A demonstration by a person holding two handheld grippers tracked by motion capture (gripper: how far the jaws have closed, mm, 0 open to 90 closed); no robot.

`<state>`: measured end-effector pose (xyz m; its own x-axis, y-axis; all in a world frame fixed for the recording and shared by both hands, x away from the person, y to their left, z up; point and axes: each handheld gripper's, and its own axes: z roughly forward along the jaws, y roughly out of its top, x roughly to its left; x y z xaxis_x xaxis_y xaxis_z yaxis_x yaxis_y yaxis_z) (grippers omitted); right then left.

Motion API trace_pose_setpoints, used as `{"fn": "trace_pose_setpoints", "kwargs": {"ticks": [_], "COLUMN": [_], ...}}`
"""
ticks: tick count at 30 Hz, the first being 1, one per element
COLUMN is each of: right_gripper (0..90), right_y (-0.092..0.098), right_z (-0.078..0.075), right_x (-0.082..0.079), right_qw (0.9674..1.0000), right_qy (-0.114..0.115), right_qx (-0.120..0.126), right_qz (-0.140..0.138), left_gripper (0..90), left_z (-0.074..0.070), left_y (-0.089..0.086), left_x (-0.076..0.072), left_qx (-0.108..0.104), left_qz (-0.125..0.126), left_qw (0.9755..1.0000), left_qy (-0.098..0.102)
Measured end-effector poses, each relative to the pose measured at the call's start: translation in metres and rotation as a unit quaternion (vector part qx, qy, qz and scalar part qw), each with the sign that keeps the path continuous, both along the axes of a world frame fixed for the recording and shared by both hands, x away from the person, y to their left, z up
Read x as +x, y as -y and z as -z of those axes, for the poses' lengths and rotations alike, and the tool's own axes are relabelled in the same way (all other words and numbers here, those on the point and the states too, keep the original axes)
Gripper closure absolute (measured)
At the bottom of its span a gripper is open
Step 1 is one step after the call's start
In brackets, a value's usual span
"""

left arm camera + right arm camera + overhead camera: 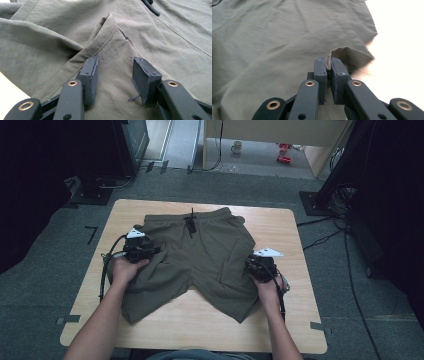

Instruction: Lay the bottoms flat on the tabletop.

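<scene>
Olive-green shorts (200, 255) lie spread flat on the wooden table (280, 227), waistband at the far side with a black drawstring (190, 224). My left gripper (150, 251) rests on the shorts' left side seam, open, its pads (90, 75) standing apart on the cloth (75, 32) beside a raised fold (105, 30). My right gripper (248, 265) sits at the outer edge of the right leg, shut on a pinched fold of the fabric (347, 53) between its pads (321, 72).
Pale bare tabletop (402, 37) lies right of the shorts' edge. Beyond the table are grey carpet, black stands with cables (325, 200), a desk, a mug (236, 147) and red items (284, 153) on the floor.
</scene>
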<state>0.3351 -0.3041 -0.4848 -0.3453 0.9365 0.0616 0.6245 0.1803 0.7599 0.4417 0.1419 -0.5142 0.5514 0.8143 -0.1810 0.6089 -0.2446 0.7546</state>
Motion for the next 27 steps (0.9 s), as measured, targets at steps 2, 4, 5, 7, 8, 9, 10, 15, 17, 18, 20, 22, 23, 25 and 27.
{"fn": "trace_pose_setpoints", "kwargs": {"ticks": [2, 4, 5, 7, 8, 9, 10, 15, 17, 18, 20, 22, 23, 25, 27], "right_gripper": [85.5, 85.8, 85.9, 86.1, 86.1, 86.1, 86.1, 86.1, 86.1, 86.1, 86.1, 86.0, 86.0, 85.8, 85.8], "right_y": [0.009, 0.021, 0.029, 0.040, 0.044, 0.049, 0.053, 0.073, 0.080, 0.082, 0.086, 0.089, 0.091, 0.093, 0.094], "right_z": [-0.004, -0.007, -0.009, -0.012, -0.013, -0.013, -0.013, -0.004, 0.003, 0.005, 0.012, 0.017, 0.020, 0.023, 0.024], "right_x": [-0.006, -0.014, -0.019, -0.026, -0.029, -0.033, -0.037, -0.059, -0.066, -0.069, -0.077, -0.085, -0.091, -0.097, -0.104], "right_qw": [1.0000, 0.9999, 0.9999, 0.9997, 0.9997, 0.9996, 0.9995, 0.9987, 0.9981, 0.9978, 0.9973, 0.9968, 0.9966, 0.9963, 0.9965], "right_qy": [0.003, 0.006, 0.008, 0.006, 0.004, 0.004, 0.001, -0.018, -0.032, -0.037, -0.048, -0.058, -0.063, -0.069, -0.069], "right_qx": [-0.002, -0.004, -0.004, -0.004, -0.003, -0.006, -0.008, -0.025, -0.022, -0.021, -0.022, -0.025, -0.018, -0.014, 0.000], "right_qz": [0.004, 0.010, 0.015, 0.023, 0.025, 0.028, 0.030, 0.040, 0.049, 0.051, 0.050, 0.050, 0.049, 0.049, 0.048], "left_gripper": [55.6, 55.6, 55.6, 55.6, 55.6, 55.7, 55.8, 56.1, 56.2, 56.3, 57.0, 57.3, 57.3, 57.3, 57.2], "left_z": [0.000, 0.000, 0.000, 0.000, -0.001, -0.001, -0.002, -0.002, -0.002, -0.002, -0.001, -0.002, -0.002, -0.002, -0.001], "left_y": [0.000, 0.000, 0.000, 0.000, 0.000, 0.000, 0.000, 0.002, 0.003, 0.003, 0.003, 0.004, 0.004, 0.005, 0.006], "left_x": [0.000, 0.000, 0.000, 0.000, 0.000, 0.001, 0.002, 0.008, 0.010, 0.012, 0.015, 0.018, 0.019, 0.022, 0.024], "left_qx": [0.002, 0.001, 0.000, 0.001, 0.003, 0.005, 0.007, 0.010, 0.009, 0.009, 0.005, 0.003, 0.005, 0.007, 0.006], "left_qz": [0.001, 0.001, 0.001, 0.001, 0.002, 0.003, 0.004, 0.004, 0.002, 0.002, -0.001, -0.004, -0.003, -0.004, -0.004], "left_qw": [1.0000, 1.0000, 1.0000, 1.0000, 1.0000, 1.0000, 1.0000, 0.9999, 0.9999, 0.9999, 1.0000, 1.0000, 1.0000, 1.0000, 1.0000], "left_qy": [0.000, 0.000, 0.000, -0.002, -0.002, -0.003, -0.005, -0.006, -0.005, -0.004, -0.002, -0.007, -0.007, -0.005, -0.002]}}
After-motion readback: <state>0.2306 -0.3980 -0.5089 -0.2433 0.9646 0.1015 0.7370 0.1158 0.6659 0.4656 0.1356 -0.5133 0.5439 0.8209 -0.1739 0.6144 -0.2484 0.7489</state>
